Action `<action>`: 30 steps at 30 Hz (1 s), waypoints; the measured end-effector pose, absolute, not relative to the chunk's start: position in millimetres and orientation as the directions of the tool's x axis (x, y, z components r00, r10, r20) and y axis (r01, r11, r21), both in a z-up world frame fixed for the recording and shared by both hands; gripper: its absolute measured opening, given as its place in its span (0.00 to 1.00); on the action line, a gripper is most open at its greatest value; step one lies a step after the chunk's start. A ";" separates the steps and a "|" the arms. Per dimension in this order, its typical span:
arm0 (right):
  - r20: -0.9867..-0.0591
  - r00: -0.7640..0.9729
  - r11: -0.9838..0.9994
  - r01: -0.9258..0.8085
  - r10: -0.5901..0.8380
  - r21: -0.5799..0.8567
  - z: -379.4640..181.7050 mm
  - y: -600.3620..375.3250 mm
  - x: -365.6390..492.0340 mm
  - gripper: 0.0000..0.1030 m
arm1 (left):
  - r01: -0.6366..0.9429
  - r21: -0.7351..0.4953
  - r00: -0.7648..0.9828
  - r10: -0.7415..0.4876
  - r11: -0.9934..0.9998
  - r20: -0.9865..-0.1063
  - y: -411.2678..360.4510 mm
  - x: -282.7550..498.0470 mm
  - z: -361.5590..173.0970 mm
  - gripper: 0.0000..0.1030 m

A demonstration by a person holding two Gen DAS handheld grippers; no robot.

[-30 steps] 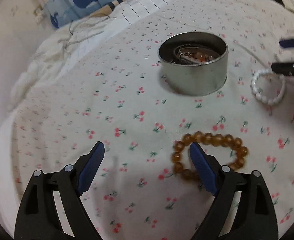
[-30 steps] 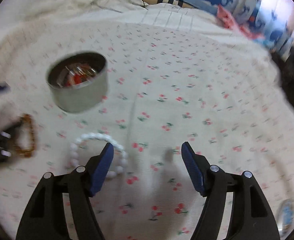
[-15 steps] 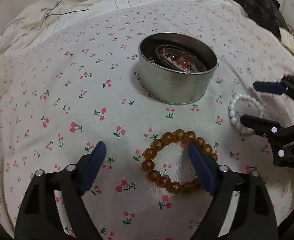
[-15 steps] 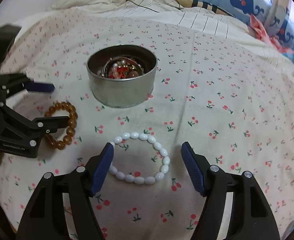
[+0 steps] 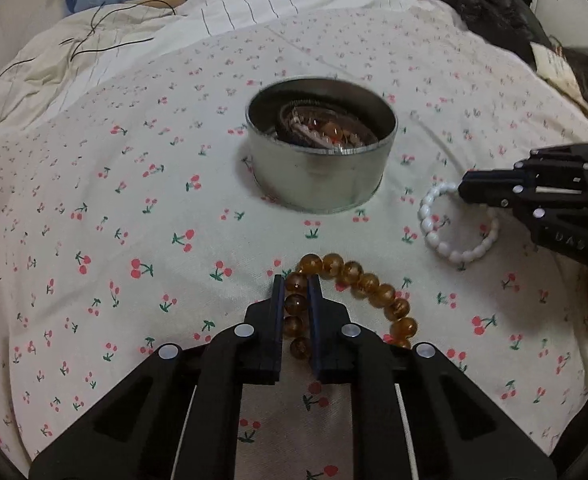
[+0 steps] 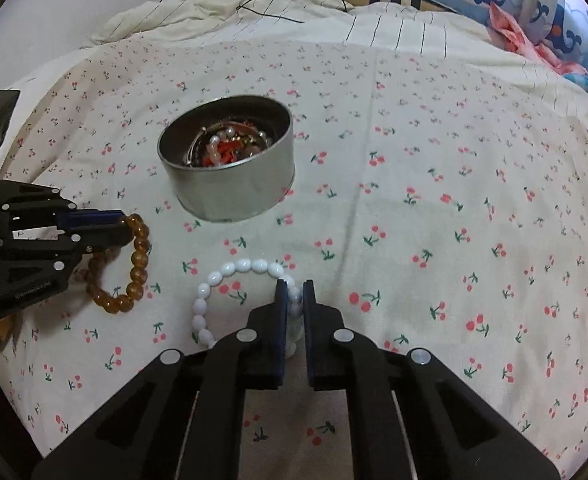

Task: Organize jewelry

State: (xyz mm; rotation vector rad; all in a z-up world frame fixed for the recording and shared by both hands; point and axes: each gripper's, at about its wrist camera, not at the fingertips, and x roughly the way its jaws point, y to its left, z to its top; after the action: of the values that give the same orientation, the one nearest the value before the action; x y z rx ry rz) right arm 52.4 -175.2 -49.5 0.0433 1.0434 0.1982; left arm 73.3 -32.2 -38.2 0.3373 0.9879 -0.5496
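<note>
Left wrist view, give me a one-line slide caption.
Left tongs closing on the amber bracelet on the bed; right tongs on the white bracelet by the tin.

Honestly can't read anything here, the tiny embossed lettering on the black plastic left hand-held gripper (image 6: 124, 222) is too blurry.

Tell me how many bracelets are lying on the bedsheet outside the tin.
2: amber bracelet in the closing left gripper, white bracelet in the closing right gripper. More jewelry sits inside the tin.
</note>
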 end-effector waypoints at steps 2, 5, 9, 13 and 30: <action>-0.862 0.480 0.985 -0.135 0.163 0.111 -52.6 -175.5 52.9 0.26 | 0.570 0.026 0.443 -0.281 0.821 -0.852 -31.1 73.5 -35.6 0.10; -0.877 0.459 0.986 -0.145 0.145 0.087 -59.5 -173.1 53.3 0.40 | 0.560 0.020 0.408 -0.254 0.829 -0.877 -30.5 78.4 -45.5 0.13; -0.874 0.462 0.981 -0.177 0.149 0.073 -58.9 -165.5 52.0 0.09 | 0.568 0.058 0.423 -0.231 0.821 -0.876 -35.3 76.6 -49.6 0.13; -0.853 0.488 0.978 -0.178 0.187 0.112 -51.6 -168.5 50.1 0.08 | 0.577 0.058 0.440 -0.250 0.815 -0.862 -35.2 73.5 -43.0 0.10; -0.870 0.466 0.980 -0.181 0.159 0.083 -59.6 -162.0 56.3 0.08 | 0.569 0.093 0.449 -0.214 0.817 -0.868 -38.6 74.2 -48.7 0.15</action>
State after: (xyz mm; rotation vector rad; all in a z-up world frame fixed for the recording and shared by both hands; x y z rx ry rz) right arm 56.3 -162.0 -59.6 -0.0224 1.0656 0.2089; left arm 74.2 -38.6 -48.7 0.4018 0.9950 -0.5004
